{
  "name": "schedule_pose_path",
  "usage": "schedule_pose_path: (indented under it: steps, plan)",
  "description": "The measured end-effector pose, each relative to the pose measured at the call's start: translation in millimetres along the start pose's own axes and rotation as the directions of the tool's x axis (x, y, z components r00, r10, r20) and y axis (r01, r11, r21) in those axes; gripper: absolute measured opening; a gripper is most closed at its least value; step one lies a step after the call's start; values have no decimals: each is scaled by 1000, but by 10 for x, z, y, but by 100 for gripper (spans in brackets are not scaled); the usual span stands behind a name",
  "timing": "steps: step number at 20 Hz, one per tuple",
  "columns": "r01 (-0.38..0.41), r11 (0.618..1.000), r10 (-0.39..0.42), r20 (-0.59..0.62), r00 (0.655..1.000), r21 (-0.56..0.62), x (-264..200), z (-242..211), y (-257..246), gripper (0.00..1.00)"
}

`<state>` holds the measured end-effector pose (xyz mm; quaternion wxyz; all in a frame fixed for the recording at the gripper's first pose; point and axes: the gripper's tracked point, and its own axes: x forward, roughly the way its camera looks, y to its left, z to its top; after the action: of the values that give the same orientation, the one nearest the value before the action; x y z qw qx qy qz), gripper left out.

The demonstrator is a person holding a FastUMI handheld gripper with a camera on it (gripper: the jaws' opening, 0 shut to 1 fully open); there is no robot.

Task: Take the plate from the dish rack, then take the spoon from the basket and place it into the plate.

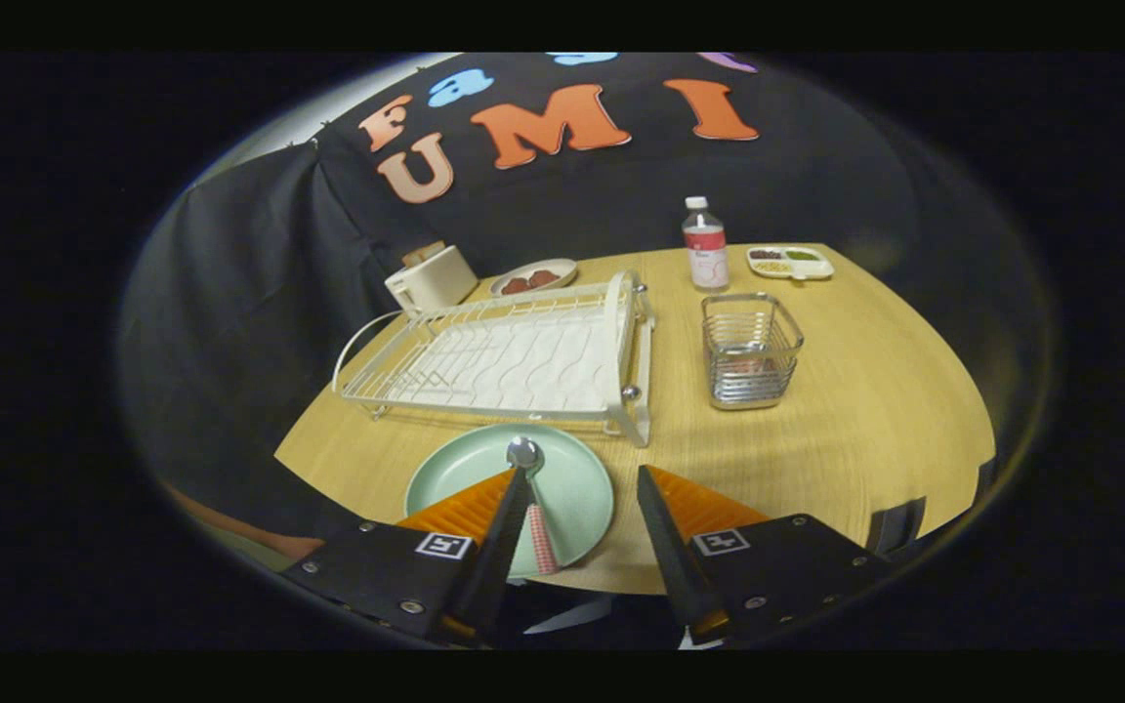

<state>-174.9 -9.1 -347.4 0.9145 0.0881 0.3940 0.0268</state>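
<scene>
Gripper (572,527): fingers spread wide, holding nothing, hanging over the table's near edge.
Spoon (529,488): lies in the plate just beside the left finger, bowl toward 12 o'clock; apparently already delivered.
Plate (572,488): flat on the table, at 6 o'clock of the rack.
Rack (509,361): beyond, bare.
Basket (750,350): at 3 o'clock of the rack, looks emptied.
Bottle (705,244): farthest, at 12 o'clock of the basket.

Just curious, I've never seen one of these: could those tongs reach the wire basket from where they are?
Probably yes. The tongs are open and hold nothing; the spoon lies in the plate. The wire basket stands ahead to the right, bare table between.
</scene>
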Motion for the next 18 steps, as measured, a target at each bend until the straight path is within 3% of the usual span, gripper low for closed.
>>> schedule_pose_path:
  steps: [4,8,13,18]
  plan:
    - [46,999,-43,159,986,-18,-246,689,-151,83]
    - [64,998,-52,308,950,-28,-533,1369,-221,90]
    - [122,991,-74,511,856,-61,-866,2071,-319,93]
    - [200,977,-116,620,776,-67,-1024,2346,-435,96]
